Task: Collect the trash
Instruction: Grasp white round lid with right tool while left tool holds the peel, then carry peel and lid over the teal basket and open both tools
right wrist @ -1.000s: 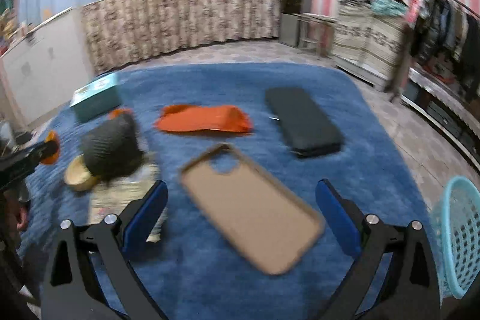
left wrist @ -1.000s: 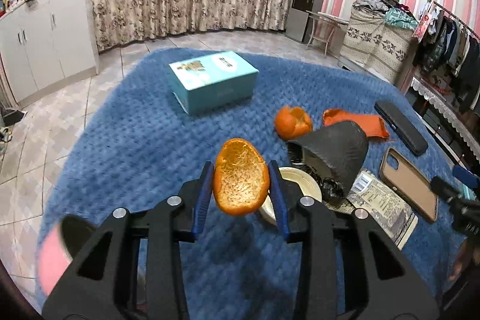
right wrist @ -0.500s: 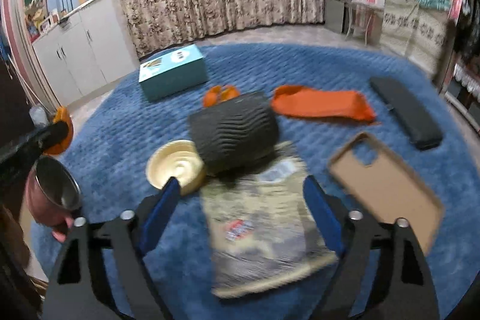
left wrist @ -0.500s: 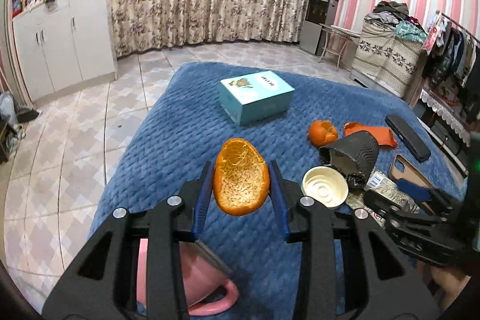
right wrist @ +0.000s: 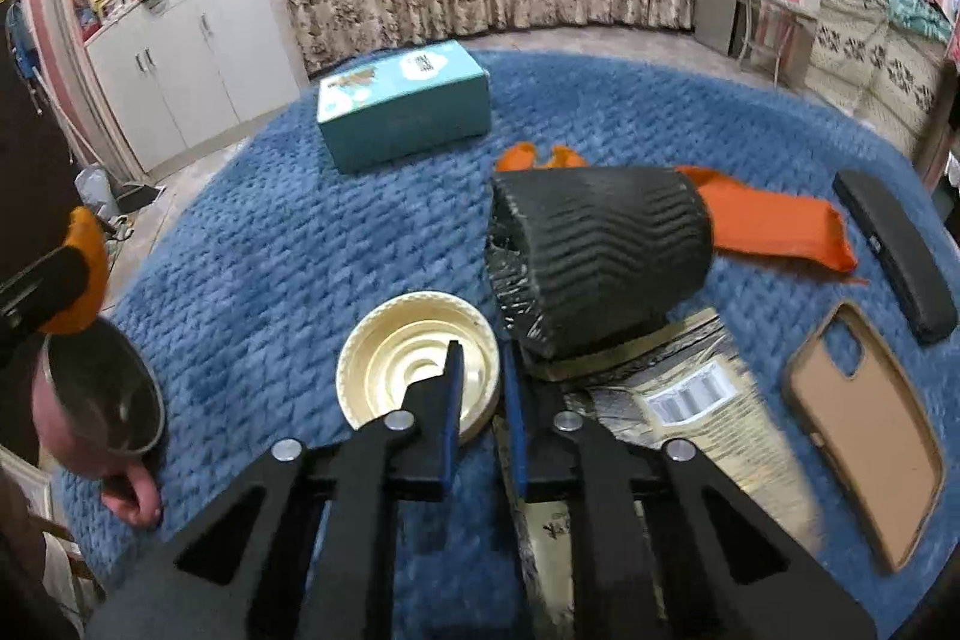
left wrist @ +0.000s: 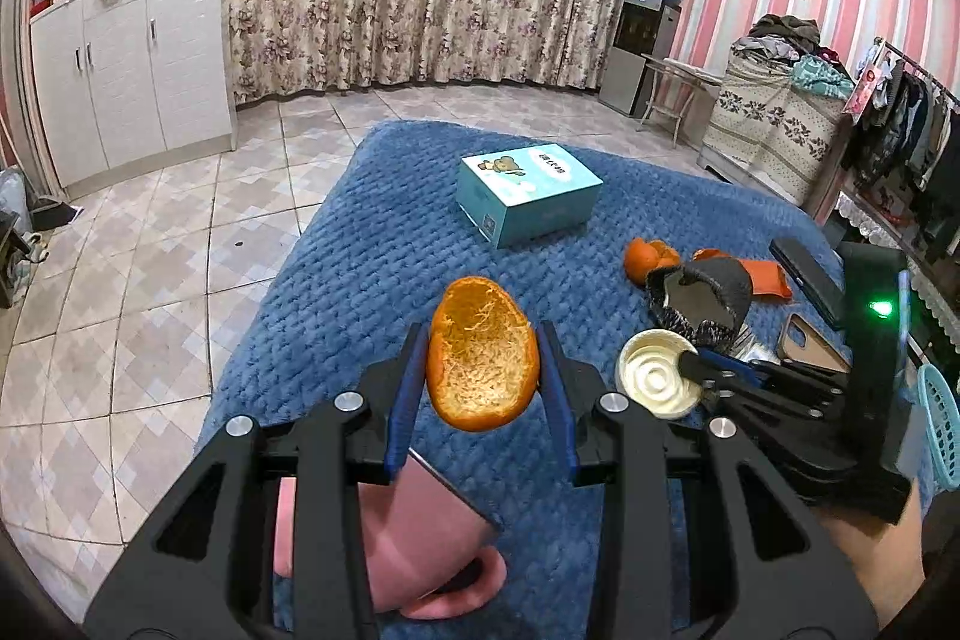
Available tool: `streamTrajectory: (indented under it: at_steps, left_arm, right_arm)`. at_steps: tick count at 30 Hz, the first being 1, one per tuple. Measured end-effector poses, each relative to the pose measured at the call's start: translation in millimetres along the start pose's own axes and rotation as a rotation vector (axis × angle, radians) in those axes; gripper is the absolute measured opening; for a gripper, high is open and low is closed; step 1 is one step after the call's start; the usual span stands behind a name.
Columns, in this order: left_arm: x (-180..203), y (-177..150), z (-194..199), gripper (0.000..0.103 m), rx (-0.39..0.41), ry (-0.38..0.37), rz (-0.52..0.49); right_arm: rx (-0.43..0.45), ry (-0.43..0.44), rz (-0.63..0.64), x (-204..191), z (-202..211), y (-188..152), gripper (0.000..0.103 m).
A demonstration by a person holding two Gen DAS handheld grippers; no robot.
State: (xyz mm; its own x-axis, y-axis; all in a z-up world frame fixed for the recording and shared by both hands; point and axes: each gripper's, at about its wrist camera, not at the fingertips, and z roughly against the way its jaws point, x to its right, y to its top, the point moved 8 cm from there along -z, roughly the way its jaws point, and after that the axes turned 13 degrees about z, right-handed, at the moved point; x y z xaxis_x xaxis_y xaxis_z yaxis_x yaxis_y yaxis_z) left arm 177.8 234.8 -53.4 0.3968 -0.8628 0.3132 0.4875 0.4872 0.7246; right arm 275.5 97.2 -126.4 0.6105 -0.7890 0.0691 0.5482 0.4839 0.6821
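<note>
Orange peel sits clamped in the left gripper above 1 pink cup; 1 more peel lies on the blue blanket. Right wrist view: right gripper, jaws just closed, pinches the rim of 1 cream lid, so a 2nd item seems secured.

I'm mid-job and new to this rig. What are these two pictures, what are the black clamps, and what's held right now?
No robot: a person carries a hand-held gripper in each hand, each with a fisheye camera looking along its fingers. The left view shows the left hand-held gripper clamped on an orange peel, above a pink cup. The right view shows the right hand-held gripper, whose jaws have just closed on the rim of a cream lid. On the blue blanket lie a teal box, a black ribbed sleeve and a phone case.
</note>
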Motion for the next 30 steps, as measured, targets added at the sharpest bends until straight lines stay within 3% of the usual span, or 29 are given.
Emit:
streamTrajectory:
  at_steps: [12, 18, 23, 30]
  left_arm:
    - [50.3, -14.7, 3.8, 0.035, 0.0, -0.059, -0.062]
    - [93.4, -34.1, -1.4, 0.035, -0.021, -0.1, -0.12]
    - [140.9, -42.3, 0.3, 0.035, -0.005, -0.146, -0.172]
    - [212.3, -44.1, 0.5, 0.035, 0.007, -0.221, -0.214]
  right_arm:
    - [0.062, -0.043, -0.064, 58.8, 65.6, -29.4, 0.007]
    - [0.122, -0.14, -0.213, 137.7, 107.2, -50.4, 0.007]
    - [0.18, -0.298, -0.289, 208.6, 154.4, -63.2, 0.007]
    - [0.23, -0.445, -0.406, 286.5, 206.5, -97.4, 0.007]
